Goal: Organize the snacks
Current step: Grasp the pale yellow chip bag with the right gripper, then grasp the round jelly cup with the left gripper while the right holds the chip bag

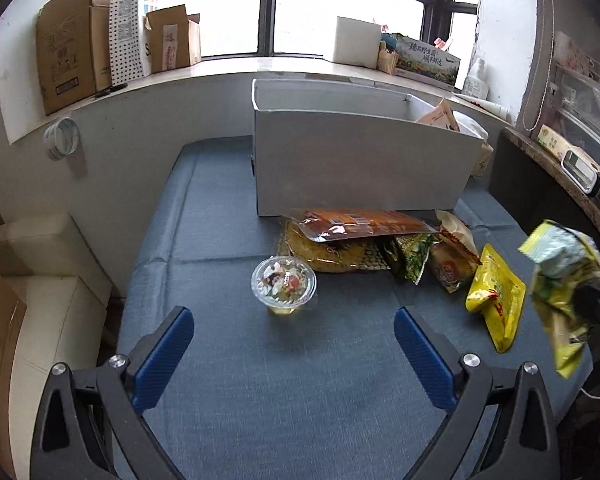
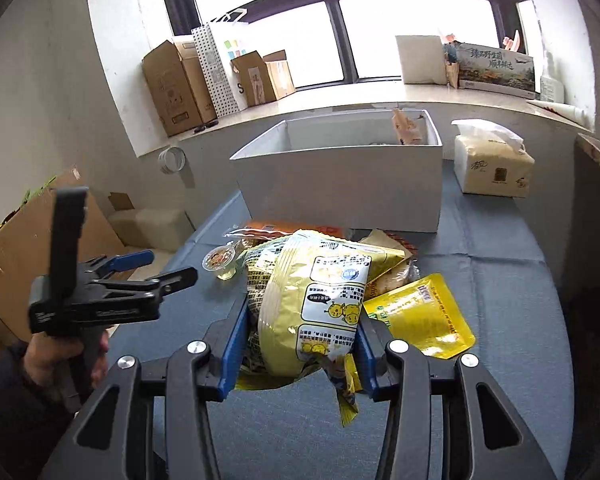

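My right gripper is shut on a yellow snack bag and holds it above the blue table; the bag also shows at the right edge of the left wrist view. My left gripper is open and empty, just short of a clear jelly cup. A white box stands at the back with an orange packet inside. Before it lie an orange-brown packet, a green packet and a yellow pouch.
A tissue pack sits right of the white box. Cardboard boxes and a printed carton line the window sill. A cream stool stands left of the table. A dark counter borders the right side.
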